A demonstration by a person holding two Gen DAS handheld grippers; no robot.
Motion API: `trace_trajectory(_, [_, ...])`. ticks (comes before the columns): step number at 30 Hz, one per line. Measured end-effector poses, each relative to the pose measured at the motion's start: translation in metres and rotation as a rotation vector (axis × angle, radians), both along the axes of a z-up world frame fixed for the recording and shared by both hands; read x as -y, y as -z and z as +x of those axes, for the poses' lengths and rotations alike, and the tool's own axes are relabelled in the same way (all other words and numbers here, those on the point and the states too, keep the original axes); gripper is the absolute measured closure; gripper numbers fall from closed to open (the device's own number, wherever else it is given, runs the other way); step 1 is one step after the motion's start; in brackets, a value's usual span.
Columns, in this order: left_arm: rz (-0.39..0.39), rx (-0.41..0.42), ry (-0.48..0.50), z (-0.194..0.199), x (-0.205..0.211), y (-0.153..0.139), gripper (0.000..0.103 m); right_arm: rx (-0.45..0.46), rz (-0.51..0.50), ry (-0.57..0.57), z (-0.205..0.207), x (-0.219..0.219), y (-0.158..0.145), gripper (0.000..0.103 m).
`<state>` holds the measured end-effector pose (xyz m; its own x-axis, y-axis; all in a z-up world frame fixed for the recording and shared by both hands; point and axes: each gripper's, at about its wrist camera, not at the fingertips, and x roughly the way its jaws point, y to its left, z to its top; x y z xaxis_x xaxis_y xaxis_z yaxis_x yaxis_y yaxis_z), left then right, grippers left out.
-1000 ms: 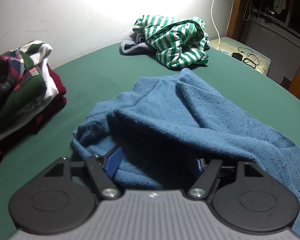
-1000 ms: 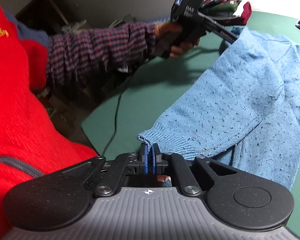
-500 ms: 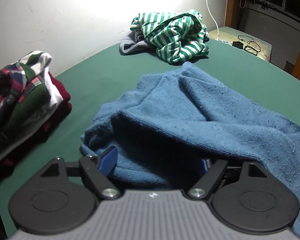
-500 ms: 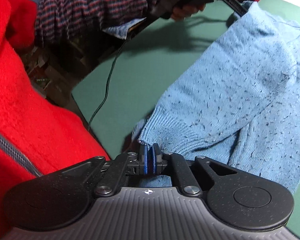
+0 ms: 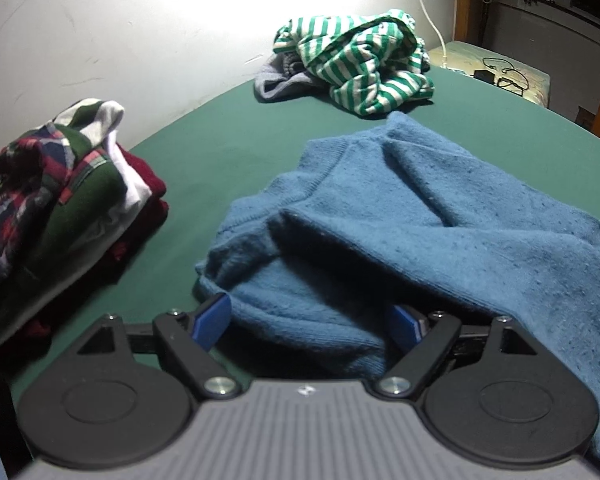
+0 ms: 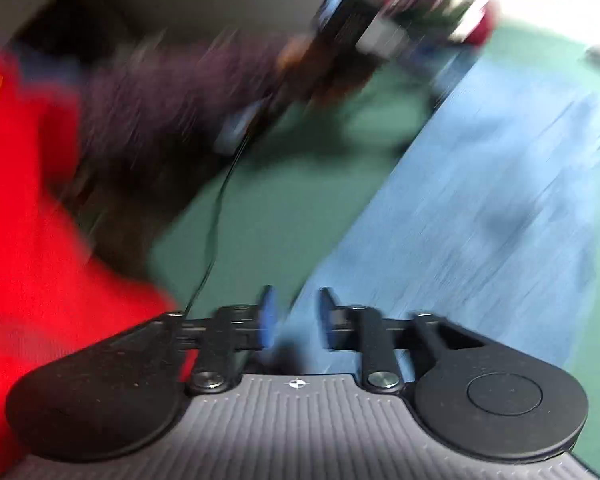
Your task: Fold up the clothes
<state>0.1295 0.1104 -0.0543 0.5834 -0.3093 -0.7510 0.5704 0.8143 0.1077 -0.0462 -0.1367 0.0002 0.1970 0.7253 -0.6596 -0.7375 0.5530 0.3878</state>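
Lying rumpled on the green desk (image 5: 228,148), the blue sweater (image 5: 420,216) sits between both gaping tools: left tool (image 5: 312,320), right tool (image 6: 296,316).

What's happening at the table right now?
A person with a gripper in each hand is folding a blue sweater on the green table. The left gripper is open, with a bunched fold of the sweater between its fingers. The right gripper is open at the sweater's edge, in a blurred view. A folded stack and a striped heap sit nearby.
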Motion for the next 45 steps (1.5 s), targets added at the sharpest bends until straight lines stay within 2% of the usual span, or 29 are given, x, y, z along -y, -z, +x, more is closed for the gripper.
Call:
trace_trajectory(2, [0.011,0.004,0.001,0.004,0.002,0.0,0.02,0.09,0.029,0.124,0.015,-0.012,-0.003,0.06])
trace_trajectory(5, [0.045,0.018,0.022,0.005,0.006,-0.001,0.019,0.182,-0.059,0.29,0.038,-0.053,0.018,0.06])
trace_trajectory(10, [0.088,0.023,0.043,0.014,0.008,0.002,0.018,0.167,-0.097,0.396,0.061,-0.088,0.051,0.059])
trace_trajectory(12, [0.089,0.02,0.046,0.019,0.008,0.002,0.017,0.217,-0.173,0.43,0.06,-0.098,0.06,0.059])
trace_trajectory(15, [0.082,0.011,0.048,0.025,0.006,0.003,0.017,0.239,-0.204,0.433,0.062,-0.1,0.067,0.062])
trace_trajectory(16, [0.077,0.007,0.05,0.027,0.005,0.004,0.017,0.244,-0.21,0.433,0.063,-0.1,0.069,0.067])
trace_trajectory(17, [0.072,0.004,0.051,0.027,0.004,0.004,0.017,0.249,-0.217,0.432,0.063,-0.1,0.071,0.074])
trace_trajectory(18, [0.066,0.0,0.051,0.028,0.003,0.005,0.016,0.254,-0.224,0.432,0.064,-0.1,0.073,0.097])
trace_trajectory(19, [0.059,-0.003,0.049,0.028,0.001,0.006,0.016,0.259,-0.23,0.431,0.065,-0.1,0.075,0.1])
trace_trajectory(21, [0.041,-0.01,0.044,0.029,-0.003,0.006,0.016,0.284,-0.206,0.422,0.059,-0.095,0.07,0.1])
trace_trajectory(26, [-0.027,-0.021,0.014,0.031,-0.019,-0.001,0.017,0.375,-0.181,0.306,0.045,-0.095,0.06,0.1])
trace_trajectory(30, [-0.042,-0.019,-0.002,0.031,-0.03,-0.006,0.017,0.35,-0.194,0.261,0.05,-0.092,0.067,0.1])
trace_trajectory(34, [-0.001,-0.004,-0.053,0.04,-0.036,0.0,0.017,0.316,-0.146,0.254,0.053,-0.085,0.068,0.1])
trace_trajectory(38, [-0.032,-0.019,-0.102,0.058,-0.04,0.003,0.017,0.285,-0.115,0.268,0.054,-0.078,0.065,0.1])
trace_trajectory(41, [-0.026,-0.018,-0.101,0.068,-0.032,0.007,0.016,0.28,-0.107,0.261,0.05,-0.079,0.063,0.1])
trace_trajectory(43, [-0.024,-0.025,-0.095,0.071,-0.027,0.014,0.015,0.277,-0.107,0.259,0.05,-0.08,0.065,0.1])
trace_trajectory(45, [-0.024,-0.03,-0.095,0.073,-0.024,0.02,0.007,0.268,-0.116,0.257,0.053,-0.082,0.068,0.1])
